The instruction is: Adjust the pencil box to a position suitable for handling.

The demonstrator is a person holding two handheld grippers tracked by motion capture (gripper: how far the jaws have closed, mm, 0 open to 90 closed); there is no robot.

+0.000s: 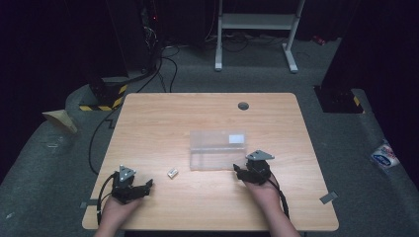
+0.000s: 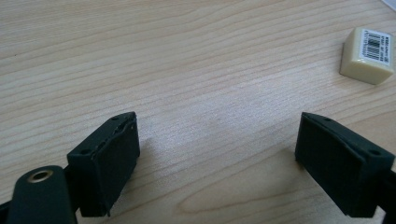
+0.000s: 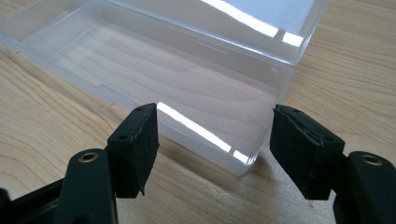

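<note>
The right claw (image 3: 212, 149) stands with its two black jaws apart, one at seven o'clock and one at four o'clock, near a corner of a clear plastic box (image 3: 154, 88). Neither pad touches the box wall. The box lies open on the wooden table (image 3: 42, 140), its lid (image 3: 261, 18) folded back toward one o'clock, with bright glare streaks on the rim and lid
</note>
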